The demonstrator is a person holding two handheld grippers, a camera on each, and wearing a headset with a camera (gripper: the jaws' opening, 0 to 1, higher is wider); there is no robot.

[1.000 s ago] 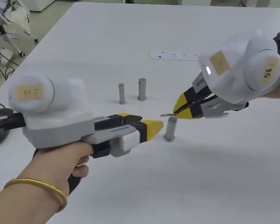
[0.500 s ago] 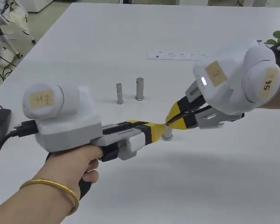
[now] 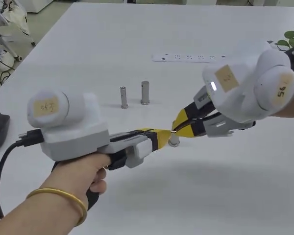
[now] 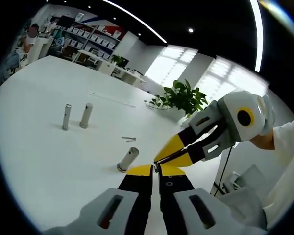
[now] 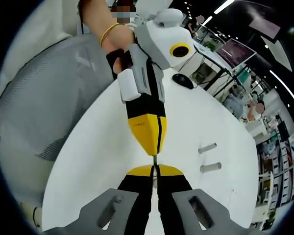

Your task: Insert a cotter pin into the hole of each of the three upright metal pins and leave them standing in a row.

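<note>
Head view, insertion step: held left tool (image 3: 161,135) and right tool (image 3: 178,128) tip to tip just above nearest metal pin (image 3: 174,141), right clamped on cotter pin (image 5: 155,167), left's jaws together, perhaps nipping it too. Needed next: threading it through that pin.

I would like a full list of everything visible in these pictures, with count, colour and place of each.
upright cylindrical metal pins: three, silver; two at the back, one nearer
thin cotter pin: one, dark; between the yellow jaw tips
loose cotter pins: seemingly two, grey; on the table past the near pin
long power strip: one, white; table's far side
leafy plant: one, green; beyond the table
computer mouse: one, black; table's left side
large work table: one, white
left gripper: one, yellow-black, shut; tip at the cotter pin
right gripper: one, yellow-black; shut on the cotter pin
hand: one; holding the left gripper
</note>
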